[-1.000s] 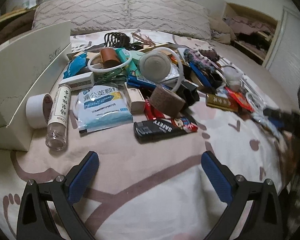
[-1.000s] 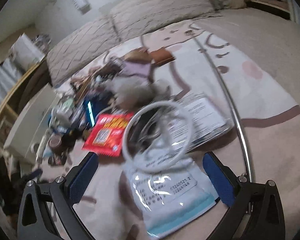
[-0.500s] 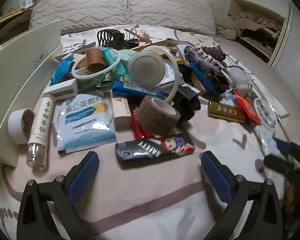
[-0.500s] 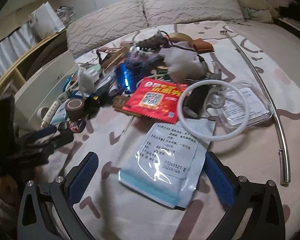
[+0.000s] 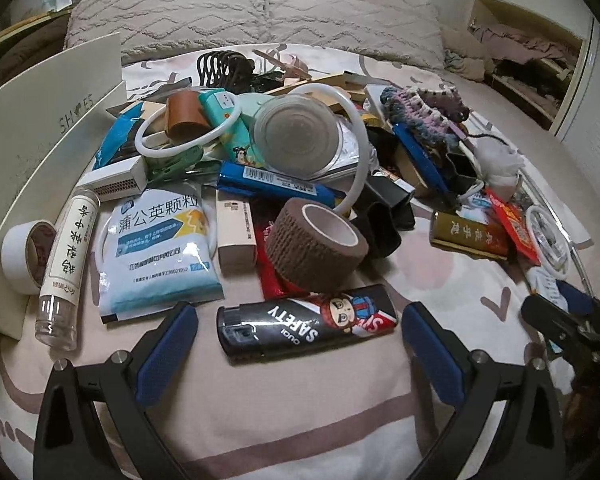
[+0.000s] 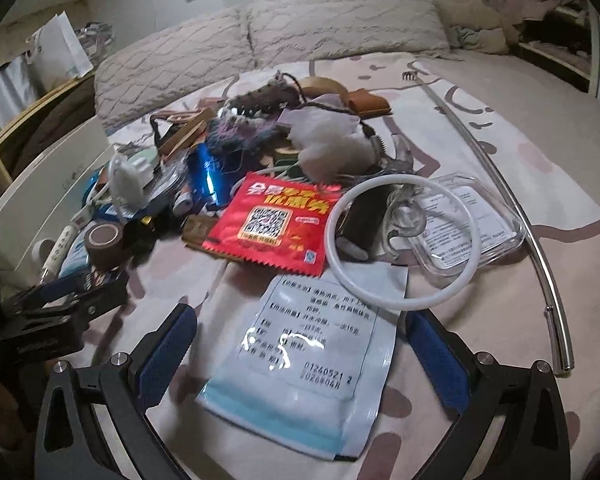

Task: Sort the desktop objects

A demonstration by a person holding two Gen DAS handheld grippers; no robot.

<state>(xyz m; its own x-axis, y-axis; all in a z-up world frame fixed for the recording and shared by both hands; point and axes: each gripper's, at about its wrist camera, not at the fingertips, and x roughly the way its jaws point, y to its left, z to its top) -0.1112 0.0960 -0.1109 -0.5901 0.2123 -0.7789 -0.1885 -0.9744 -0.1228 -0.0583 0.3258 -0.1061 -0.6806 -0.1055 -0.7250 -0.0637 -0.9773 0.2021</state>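
A heap of small objects lies on a bed. In the left wrist view my left gripper [image 5: 298,332] is open, its blue pads on either side of a black lighter [image 5: 306,326] marked SAFETY. Behind it stand a brown bandage roll [image 5: 316,250], a blue-white sachet [image 5: 158,244] and a glass vial [image 5: 68,268]. In the right wrist view my right gripper [image 6: 300,330] is open around the near part of a blue-white medicine sachet [image 6: 312,354]. A white ring [image 6: 404,240], a red packet [image 6: 278,224] and a clear plastic case [image 6: 468,226] lie just beyond.
A white shoebox [image 5: 36,128] stands at the left with a white tape roll [image 5: 26,256] against it. A curved metal rod [image 6: 516,208] runs along the right. Pillows [image 5: 256,12] line the back. Bare bedsheet [image 5: 284,408] lies in front of the pile.
Both grippers have come closer to the pile. The left one now brackets the lighter. The right one has swung and settled over the blue-white sachet. Both have stayed open.
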